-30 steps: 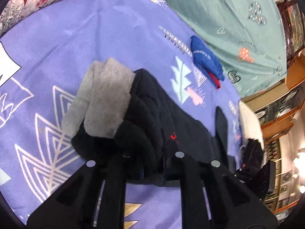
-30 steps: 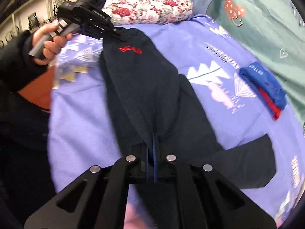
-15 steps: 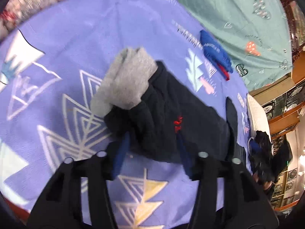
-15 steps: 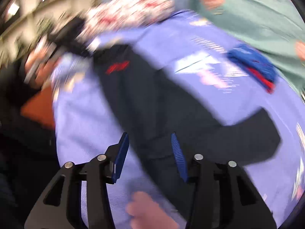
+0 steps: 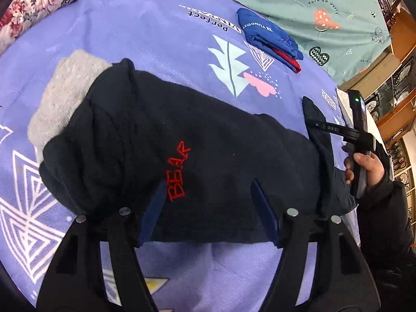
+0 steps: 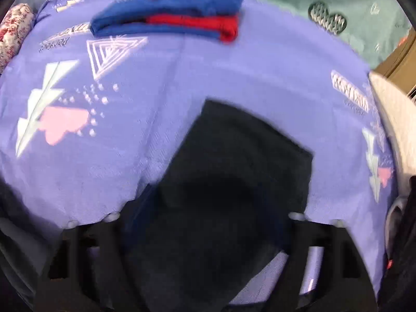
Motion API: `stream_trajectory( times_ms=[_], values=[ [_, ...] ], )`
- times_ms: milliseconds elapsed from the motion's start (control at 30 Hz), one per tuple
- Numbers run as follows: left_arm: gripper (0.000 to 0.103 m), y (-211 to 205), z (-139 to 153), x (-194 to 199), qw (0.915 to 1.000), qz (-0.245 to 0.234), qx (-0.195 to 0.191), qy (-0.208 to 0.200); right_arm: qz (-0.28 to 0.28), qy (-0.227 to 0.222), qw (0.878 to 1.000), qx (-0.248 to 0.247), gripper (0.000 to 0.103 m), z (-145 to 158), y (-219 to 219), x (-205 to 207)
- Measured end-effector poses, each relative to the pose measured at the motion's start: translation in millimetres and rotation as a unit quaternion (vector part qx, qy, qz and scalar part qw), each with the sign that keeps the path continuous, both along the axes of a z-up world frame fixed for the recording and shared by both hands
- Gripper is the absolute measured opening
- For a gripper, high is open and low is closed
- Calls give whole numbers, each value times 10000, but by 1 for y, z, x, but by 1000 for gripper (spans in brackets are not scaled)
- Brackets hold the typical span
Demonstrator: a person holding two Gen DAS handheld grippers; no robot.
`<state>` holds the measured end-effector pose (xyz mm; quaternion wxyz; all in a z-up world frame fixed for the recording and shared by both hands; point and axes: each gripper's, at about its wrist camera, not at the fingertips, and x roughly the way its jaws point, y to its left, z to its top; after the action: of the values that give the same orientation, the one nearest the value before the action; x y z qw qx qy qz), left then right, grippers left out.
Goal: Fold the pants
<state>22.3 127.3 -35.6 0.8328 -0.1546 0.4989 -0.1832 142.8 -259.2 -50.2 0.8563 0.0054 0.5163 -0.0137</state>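
Observation:
Dark navy pants [image 5: 208, 143] with red "BEAR" lettering lie on the purple bedspread [image 5: 156, 39], their grey lining [image 5: 65, 91] turned out at the waist on the left. My left gripper [image 5: 209, 205] is open and empty, its blue pads spread over the near edge of the pants. In the blurred right wrist view, a dark pant leg end [image 6: 241, 161] lies flat in front of my right gripper [image 6: 205, 223], whose fingers stand wide apart. The right gripper also shows in the left wrist view [image 5: 358, 135], held in a hand over the leg end.
A folded blue and red garment [image 5: 270, 36] [image 6: 171, 18] lies farther back on the bed. A green sheet [image 5: 312, 0] hangs behind. A floral pillow [image 5: 39, 0] sits at the far left. Wooden shelves [image 5: 390, 98] stand at the right.
Both grippers were shut on the pants a second ago and have opened and let go. The right gripper has swung over to the pant leg end. The waist now lies flatter.

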Motion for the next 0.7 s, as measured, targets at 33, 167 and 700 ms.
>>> stream_trajectory(
  times_ms=[33,167,700],
  values=[
    [68,2,0,0,10000,-9,-37,-15,119,5,9999,47,29,3,-1,-5],
    [68,5,0,0,9998,-45,-172,-48,-183,-502,9974,489,5,31,-45,-60],
    [71,4,-1,-1,9995,-198,-220,-71,-2200,-1511,9276,2613,42,1,-174,-284]
  ],
)
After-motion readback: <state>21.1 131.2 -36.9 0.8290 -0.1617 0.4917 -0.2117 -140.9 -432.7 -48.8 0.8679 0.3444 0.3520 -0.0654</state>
